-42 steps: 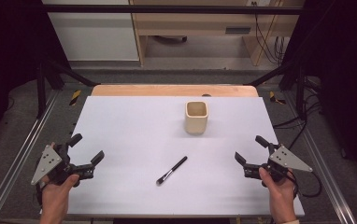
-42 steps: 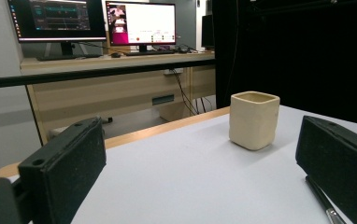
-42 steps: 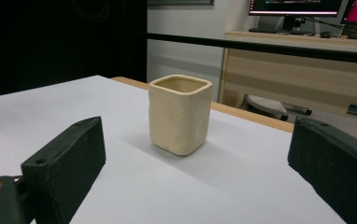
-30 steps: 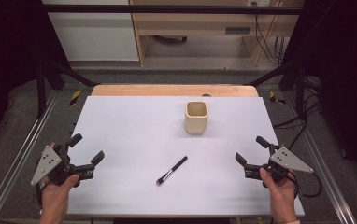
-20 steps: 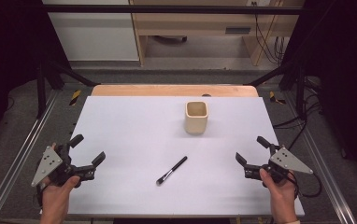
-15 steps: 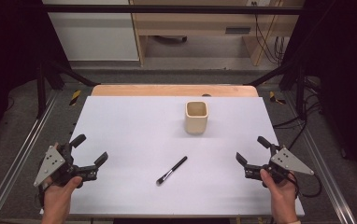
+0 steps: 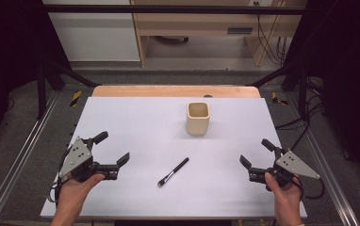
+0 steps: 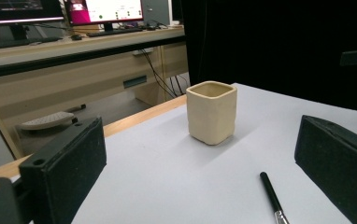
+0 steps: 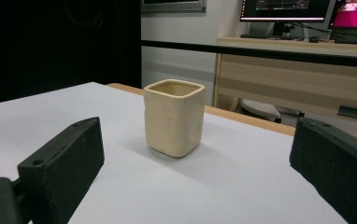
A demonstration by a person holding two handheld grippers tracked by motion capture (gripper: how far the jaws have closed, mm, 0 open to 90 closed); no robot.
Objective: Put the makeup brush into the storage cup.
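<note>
A cream square cup (image 7: 198, 117) stands upright right of centre on the white table (image 7: 135, 122). A black-handled brush (image 7: 173, 171) lies flat in front of it, with its bristles toward me. My left gripper (image 7: 113, 147) is open and empty at the front left, left of the brush. My right gripper (image 7: 255, 152) is open and empty at the front right. The left gripper view has the cup (image 8: 212, 112) and the brush (image 8: 272, 196) between the spread jaws of the left gripper (image 8: 200, 177). Through the right gripper (image 9: 195, 182) the cup (image 9: 174, 116) is centred, well ahead.
A wooden strip (image 7: 168, 90) runs along the table's far edge. Metal rails (image 7: 22, 155) flank both sides, with cables on the floor at the right (image 7: 305, 127). Beyond the table are a desk and monitors (image 9: 284, 9).
My left gripper has shifted to the right, farther over the table and closer to the brush. The right gripper, cup and brush have stayed where they were.
</note>
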